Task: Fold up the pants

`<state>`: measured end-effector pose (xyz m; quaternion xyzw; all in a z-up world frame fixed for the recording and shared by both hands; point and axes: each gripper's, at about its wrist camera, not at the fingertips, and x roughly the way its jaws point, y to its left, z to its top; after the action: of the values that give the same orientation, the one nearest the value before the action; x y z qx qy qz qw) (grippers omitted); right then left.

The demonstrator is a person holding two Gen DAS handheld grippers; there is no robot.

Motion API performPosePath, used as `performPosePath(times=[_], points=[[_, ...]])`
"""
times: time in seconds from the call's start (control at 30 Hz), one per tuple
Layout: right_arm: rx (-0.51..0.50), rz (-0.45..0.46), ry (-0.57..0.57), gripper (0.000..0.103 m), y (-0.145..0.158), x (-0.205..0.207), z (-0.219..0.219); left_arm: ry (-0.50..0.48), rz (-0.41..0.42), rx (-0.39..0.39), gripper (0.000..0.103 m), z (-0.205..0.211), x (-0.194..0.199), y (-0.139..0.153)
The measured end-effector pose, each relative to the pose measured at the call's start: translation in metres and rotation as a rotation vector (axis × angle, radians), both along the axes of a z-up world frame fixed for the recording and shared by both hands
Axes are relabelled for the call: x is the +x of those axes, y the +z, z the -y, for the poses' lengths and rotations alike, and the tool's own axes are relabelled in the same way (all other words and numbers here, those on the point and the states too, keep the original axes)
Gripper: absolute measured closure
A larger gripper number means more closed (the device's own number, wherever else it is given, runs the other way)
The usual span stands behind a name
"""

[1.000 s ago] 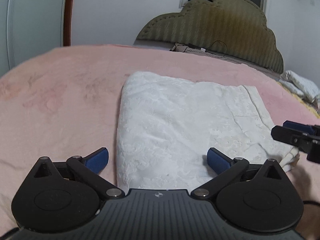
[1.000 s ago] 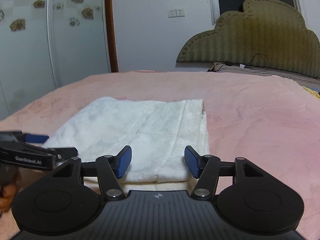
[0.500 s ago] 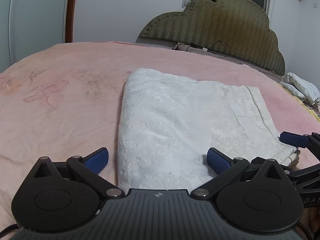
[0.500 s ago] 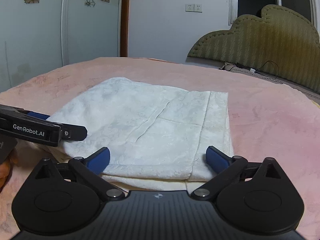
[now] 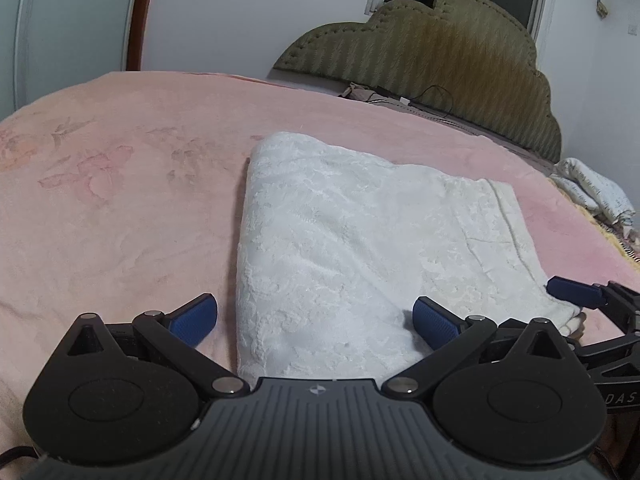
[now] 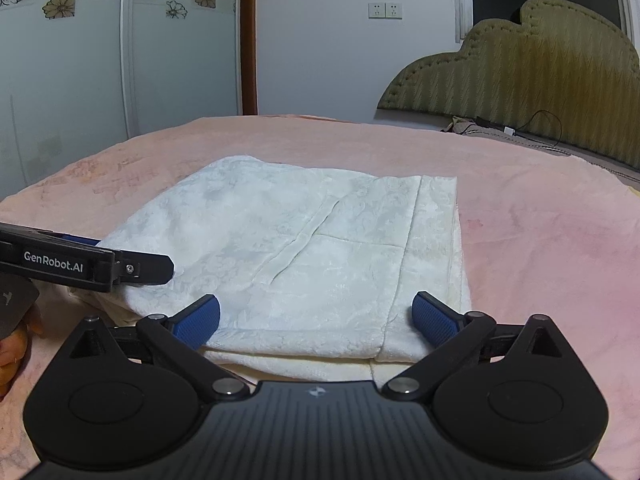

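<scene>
Widened right gripper (image 6: 316,318) jaws since a second ago, now empty over pants (image 6: 304,248). Left gripper (image 5: 316,318) likewise wide, empty. Could snag and undo fold.

My own casing hides the near edge of the folded white pants (image 6: 304,248) in both views. In my left view, my right gripper (image 5: 576,294) is cut off by the picture's edge, showing only one blue pad. My hand (image 6: 10,356) is mostly out of frame. The bundle (image 5: 596,192) by the headboard is too blurred to name.
</scene>
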<state>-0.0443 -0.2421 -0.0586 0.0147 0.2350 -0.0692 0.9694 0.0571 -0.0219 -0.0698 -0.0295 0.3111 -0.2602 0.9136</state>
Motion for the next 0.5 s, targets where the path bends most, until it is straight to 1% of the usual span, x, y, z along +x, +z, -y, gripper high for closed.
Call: performPosePath(times=[0.13, 0.2, 0.27, 0.33, 0.43, 0.5], points=[[0.021, 0.007, 0.022, 0.000, 0.002, -0.003, 0.005, -0.045, -0.027, -0.048, 0.000, -0.009, 0.008, 0.002], [0.057, 0.038, 0.043, 0.000, 0.007, -0.008, 0.014, -0.094, -0.045, -0.072, 0.000, -0.015, 0.016, 0.003], [0.101, 0.073, 0.020, 0.000, 0.014, -0.010, 0.029, -0.107, -0.089, -0.094, 0.000, -0.020, 0.030, 0.005], [0.153, 0.063, -0.013, 0.000, 0.020, -0.006, 0.051, -0.102, -0.147, -0.125, 0.001, -0.026, 0.046, 0.008], [0.290, 0.020, -0.039, 0.000, 0.018, 0.007, 0.092, -0.114, -0.262, -0.195, 0.001, -0.033, 0.071, 0.011], [0.440, -0.006, -0.032, 0.000, 0.009, 0.015, 0.120, -0.138, -0.319, -0.232, 0.001, -0.036, 0.086, 0.011]])
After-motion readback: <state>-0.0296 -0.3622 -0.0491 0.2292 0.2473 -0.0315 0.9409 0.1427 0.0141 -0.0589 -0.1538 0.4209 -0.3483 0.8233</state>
